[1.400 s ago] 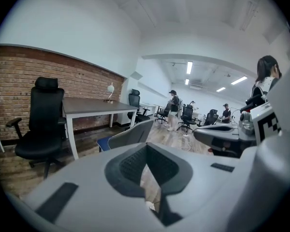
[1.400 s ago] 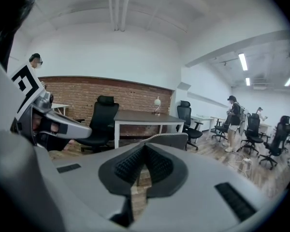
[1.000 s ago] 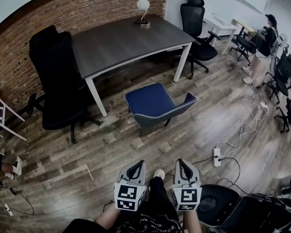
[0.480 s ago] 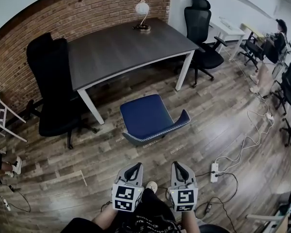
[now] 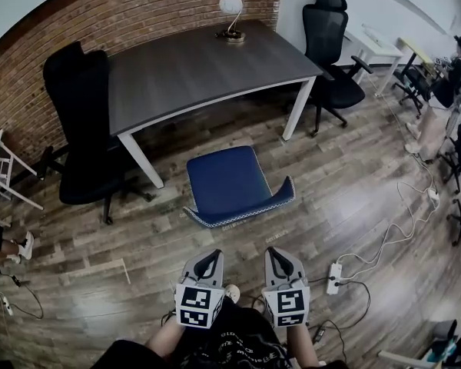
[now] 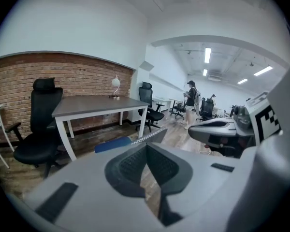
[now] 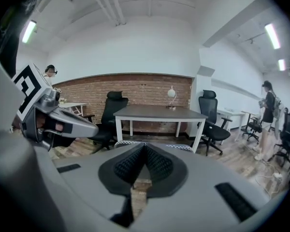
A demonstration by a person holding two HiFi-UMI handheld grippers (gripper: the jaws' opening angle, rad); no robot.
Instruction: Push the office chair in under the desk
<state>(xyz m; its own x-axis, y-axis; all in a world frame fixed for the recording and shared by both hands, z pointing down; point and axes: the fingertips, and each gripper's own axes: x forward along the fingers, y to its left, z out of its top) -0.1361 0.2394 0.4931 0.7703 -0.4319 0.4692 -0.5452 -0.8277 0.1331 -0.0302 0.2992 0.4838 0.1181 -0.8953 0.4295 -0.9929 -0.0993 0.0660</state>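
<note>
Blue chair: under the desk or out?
Out. The blue chair stands in front of the desk, with a strip of floor showing between its seat and the desktop's edge.

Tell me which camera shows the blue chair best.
Head view: the blue chair shows seat and back fully. The left gripper view catches only a blue sliver; the right gripper view only its stitched edge.

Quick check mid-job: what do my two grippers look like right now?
The left gripper and right gripper match: light grey tapering shells with black ribbed fingers, each carrying a white cube printed with black square markers. No cables show on them. The person wears dark clothing with pale print.
</note>
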